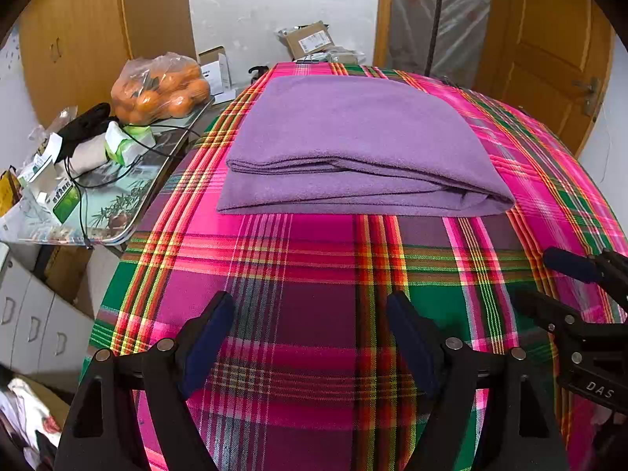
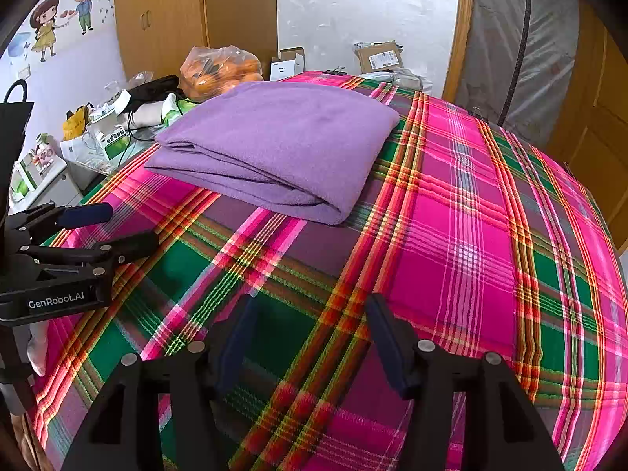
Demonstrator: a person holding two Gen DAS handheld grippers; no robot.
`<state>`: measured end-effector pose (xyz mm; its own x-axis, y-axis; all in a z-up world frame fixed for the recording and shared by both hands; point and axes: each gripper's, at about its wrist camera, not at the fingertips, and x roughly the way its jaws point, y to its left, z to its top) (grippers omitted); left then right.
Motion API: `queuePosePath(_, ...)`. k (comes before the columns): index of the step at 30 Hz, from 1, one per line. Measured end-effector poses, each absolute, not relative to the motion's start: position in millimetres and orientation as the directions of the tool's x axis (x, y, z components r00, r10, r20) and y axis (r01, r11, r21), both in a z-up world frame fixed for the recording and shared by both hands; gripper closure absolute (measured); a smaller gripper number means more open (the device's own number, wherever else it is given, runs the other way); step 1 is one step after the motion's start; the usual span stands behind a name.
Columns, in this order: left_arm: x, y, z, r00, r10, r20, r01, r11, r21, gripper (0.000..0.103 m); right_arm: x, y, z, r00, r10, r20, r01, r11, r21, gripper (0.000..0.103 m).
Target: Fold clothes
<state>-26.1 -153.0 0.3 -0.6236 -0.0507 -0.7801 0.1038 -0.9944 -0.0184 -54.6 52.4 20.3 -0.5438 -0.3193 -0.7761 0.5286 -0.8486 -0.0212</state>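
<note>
A purple fleece garment (image 1: 353, 137) (image 2: 282, 141) lies folded in several layers on the plaid-covered table (image 1: 314, 259) (image 2: 451, 216), toward its far side, with the layered edges facing me. My left gripper (image 1: 310, 302) (image 2: 133, 223) hovers over the plaid cloth on the near side of the garment, open, with nothing between its fingers. My right gripper (image 2: 312, 302) (image 1: 535, 276) is just to its right, also short of the garment, jaws wide and empty. Neither gripper touches the garment.
A bag of oranges (image 1: 161, 90) (image 2: 219, 70) and cluttered boxes and cables sit on a glass side table (image 1: 117, 196) to the left. Cardboard parcels (image 1: 310, 39) lie beyond the far table edge. White drawers (image 1: 31, 314) stand low on the left, a wooden door (image 1: 549, 59) at right.
</note>
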Motion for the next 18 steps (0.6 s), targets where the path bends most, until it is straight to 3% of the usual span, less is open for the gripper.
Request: queuePosePath(18, -25.7, -154.0, -0.1, -0.624, -0.047, -0.78, 0.103, -0.994, -0.022, 0.022, -55.8, 53.4, 20.8, -0.542, -0.322, -0.776, 0.53, -0.848, -0.018, 0.044)
